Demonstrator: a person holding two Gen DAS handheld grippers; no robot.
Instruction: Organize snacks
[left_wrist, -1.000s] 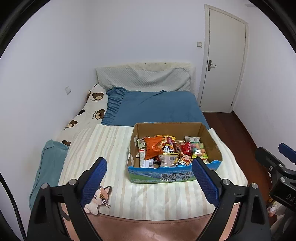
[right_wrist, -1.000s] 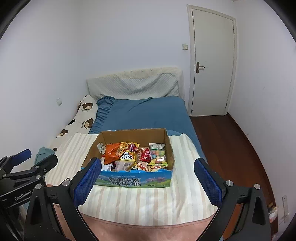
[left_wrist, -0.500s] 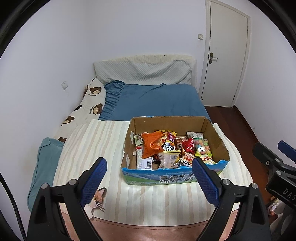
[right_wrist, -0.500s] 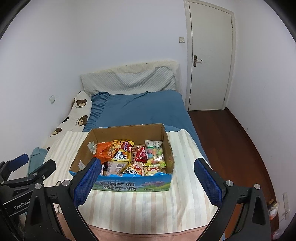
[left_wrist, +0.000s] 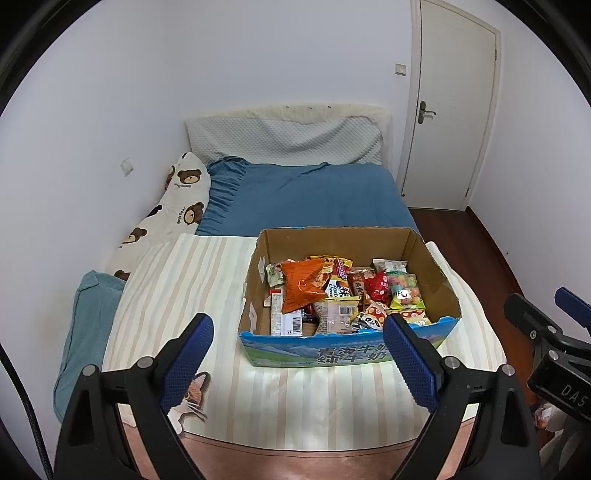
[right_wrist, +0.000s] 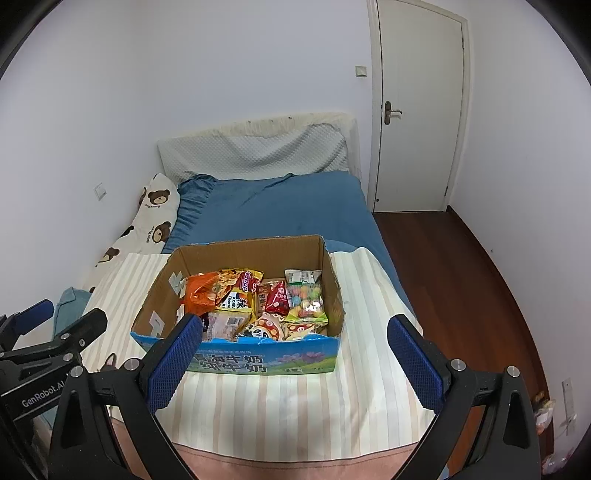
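Observation:
An open cardboard box (left_wrist: 334, 242) with a blue printed front sits on the striped blanket at the foot of the bed; it also shows in the right wrist view (right_wrist: 255, 254). It holds several snack packets, among them an orange bag (left_wrist: 304, 284) (right_wrist: 199, 293), a red packet (left_wrist: 378, 286) (right_wrist: 277, 299) and a bag of coloured candy (left_wrist: 406, 290) (right_wrist: 306, 301). My left gripper (left_wrist: 297, 356) is open and empty, short of the box's front. My right gripper (right_wrist: 295, 360) is open and empty, also short of the box front.
The striped blanket (left_wrist: 177, 288) covers the near bed, with blue bedding (left_wrist: 314, 199) behind. A bear-print pillow (left_wrist: 173, 210) and a teal cushion (left_wrist: 86, 332) lie at the left. A white door (left_wrist: 450, 110) and wooden floor (right_wrist: 454, 280) are on the right.
Both grippers have moved closer to the box and look down on it more steeply; the box sits larger in both views. Both stay open.

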